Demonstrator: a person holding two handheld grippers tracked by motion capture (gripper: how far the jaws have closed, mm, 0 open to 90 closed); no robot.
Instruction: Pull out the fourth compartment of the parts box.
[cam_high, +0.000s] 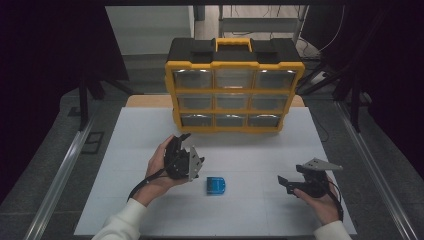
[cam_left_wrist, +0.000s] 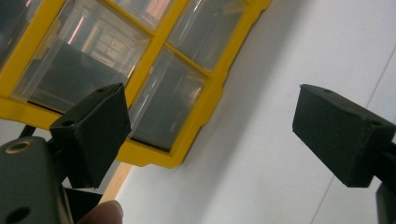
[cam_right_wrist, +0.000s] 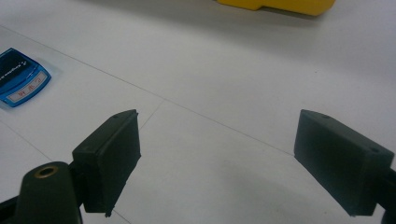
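Blue case (cam_high: 217, 184): one small flat piece is seen on the white surface (cam_high: 250, 160), near its front edge and about midway between the side edges. It looks like plastic, with rounded corners. In the right gripper view (cam_right_wrist: 19, 78) a pale label with red marks is seen on its top. Its long axis cannot be told.
Organiser (cam_high: 234, 85): one yellow and black box is stood upright at the far edge of the surface. Nine clear drawers are counted, in three rows of three, with a yellow handle on top.
Left gripper (cam_high: 192, 150): it is held in the left hand (cam_high: 157, 167), left of the blue case and apart from it. Its jaws are spread wide with nothing between them, as shown in the left gripper view (cam_left_wrist: 210, 135), and are turned to the organiser.
Right gripper (cam_high: 284, 183): it is held in the right hand (cam_high: 320, 200) near the front right corner. Its matt black block-shaped jaws are wide apart and bare (cam_right_wrist: 217, 158).
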